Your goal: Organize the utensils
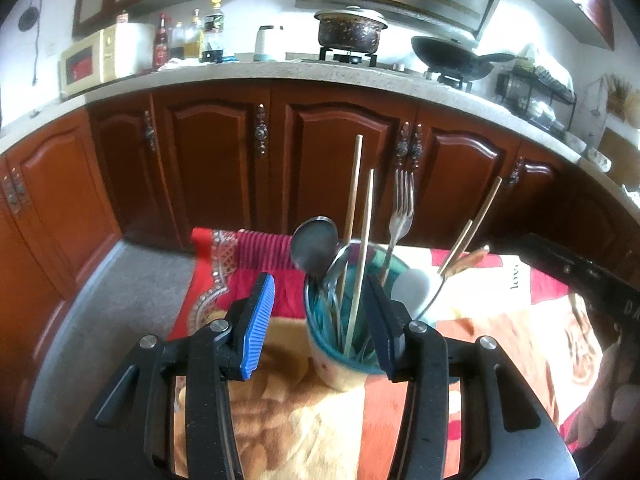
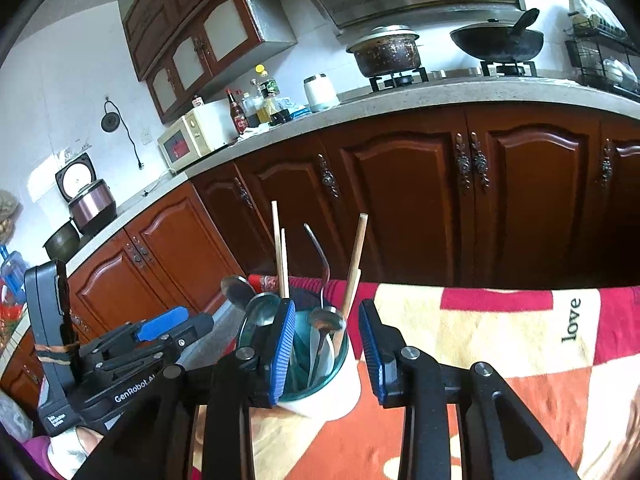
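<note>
A cup with a teal inside [image 1: 340,356] stands on the patterned cloth [image 1: 296,420], holding a round spoon [image 1: 314,242], pale chopsticks [image 1: 362,256] and a fork [image 1: 402,212]. A white cup [image 1: 420,294] with brown chopsticks [image 1: 474,224] stands behind it to the right. My left gripper [image 1: 320,316] is open, its fingers on either side of the teal cup's near rim without pressing it. In the right wrist view, a teal-lined cup [image 2: 332,392] with spoons and chopsticks [image 2: 354,260] sits just beyond my right gripper [image 2: 326,344], which is open and clear of it. The left gripper [image 2: 160,330] shows at the left.
The cloth [image 2: 500,344] covers the table, whose far edge faces dark wooden cabinets [image 1: 224,152]. Grey floor [image 1: 132,292] lies to the left. On the counter [image 1: 248,72] stand a microwave, bottles, a pot and a wok on the stove.
</note>
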Demonstrator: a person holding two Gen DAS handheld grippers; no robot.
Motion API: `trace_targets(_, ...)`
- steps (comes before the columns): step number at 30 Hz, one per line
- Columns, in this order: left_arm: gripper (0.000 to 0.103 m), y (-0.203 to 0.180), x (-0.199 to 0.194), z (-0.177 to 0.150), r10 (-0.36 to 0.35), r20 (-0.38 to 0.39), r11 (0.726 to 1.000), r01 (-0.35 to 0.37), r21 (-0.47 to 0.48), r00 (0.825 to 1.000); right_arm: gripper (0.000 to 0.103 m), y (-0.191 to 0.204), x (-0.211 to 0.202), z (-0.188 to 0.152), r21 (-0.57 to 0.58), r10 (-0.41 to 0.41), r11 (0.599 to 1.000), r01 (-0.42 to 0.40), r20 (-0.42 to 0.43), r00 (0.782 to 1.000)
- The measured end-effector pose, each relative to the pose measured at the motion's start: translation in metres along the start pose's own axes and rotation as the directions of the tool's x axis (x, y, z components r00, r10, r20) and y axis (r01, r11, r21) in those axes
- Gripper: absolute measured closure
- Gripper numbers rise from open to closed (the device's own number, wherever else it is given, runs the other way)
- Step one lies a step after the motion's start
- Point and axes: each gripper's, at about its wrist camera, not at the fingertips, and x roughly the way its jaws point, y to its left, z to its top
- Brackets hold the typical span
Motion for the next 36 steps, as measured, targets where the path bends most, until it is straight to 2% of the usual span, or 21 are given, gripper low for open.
trace_targets(5, 0.058, -0.003, -0.015, -0.010, 0.017, -0.017, 1.000, -0.018, -0.017, 1.000, 0.071, 0.017, -0.009, -0.018, -0.019, -0.034, 0.999, 0.034, -0.014, 0.999)
trace_targets(12, 0.058, -0.006, -0.041, -0.019, 0.044, -0.014, 0.999, -0.044, -0.024, 0.999, 0.064, 0.041, -0.023, -0.027, -0.051, -0.076, 0.996, 0.076, -0.008, 0.997)
trace_targets(20, 0.058, -0.009, -0.076, -0.022, 0.095, 0.044, 0.995, -0.094, -0.013, 0.995, 0.061, 0.064, -0.041, -0.033, -0.071, -0.095, 0.993, 0.096, 0.012, 0.995)
trace_targets(27, 0.058, -0.013, -0.097, -0.029, 0.096, 0.077, 0.995, -0.096, -0.003, 0.992, 0.060, 0.074, -0.055, -0.034, -0.069, -0.122, 0.990, 0.124, 0.024, 0.992)
trace_targets(30, 0.058, -0.015, -0.104, -0.029, 0.102, 0.091, 0.995, -0.102, -0.007, 0.991, 0.057, 0.079, -0.059, -0.034, -0.076, -0.138, 0.987, 0.140, 0.026, 0.990)
trace_targets(32, 0.058, -0.015, -0.107, -0.029, 0.105, 0.098, 0.994, -0.105, -0.011, 0.990, 0.051, 0.082, -0.060, -0.035, -0.079, -0.148, 0.985, 0.150, 0.030, 0.988)
trace_targets(36, 0.058, -0.016, -0.113, -0.029, 0.111, 0.112, 0.994, -0.111, -0.013, 0.987, 0.051, 0.088, -0.062, -0.038, -0.097, -0.168, 0.980, 0.171, 0.038, 0.985)
